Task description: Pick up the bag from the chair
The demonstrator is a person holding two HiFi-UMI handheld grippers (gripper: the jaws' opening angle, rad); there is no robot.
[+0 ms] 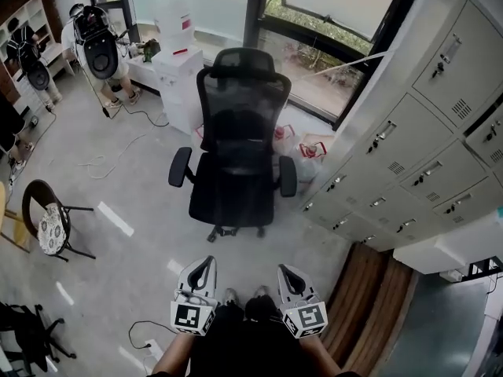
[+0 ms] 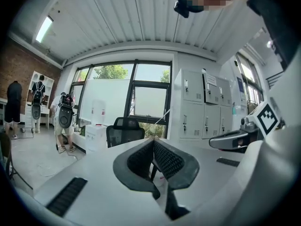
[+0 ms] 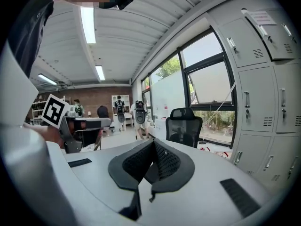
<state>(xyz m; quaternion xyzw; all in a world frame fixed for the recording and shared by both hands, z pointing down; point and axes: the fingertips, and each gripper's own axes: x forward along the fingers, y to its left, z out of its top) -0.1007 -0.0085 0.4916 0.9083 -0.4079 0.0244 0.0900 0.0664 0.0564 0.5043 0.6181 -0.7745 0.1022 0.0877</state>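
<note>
While the left gripper [image 1: 206, 264] and right gripper [image 1: 284, 272] are held shut and empty, short of the chair [image 1: 236, 183], its dark bag [image 1: 236, 130] may be misjudged against black mesh.

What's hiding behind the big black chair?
Some white bags with red bits lie on the floor behind the black chair, before the window. The chair's back covers part of them.

Head view downward, gripper views facing chair [image 1: 240, 132]
</note>
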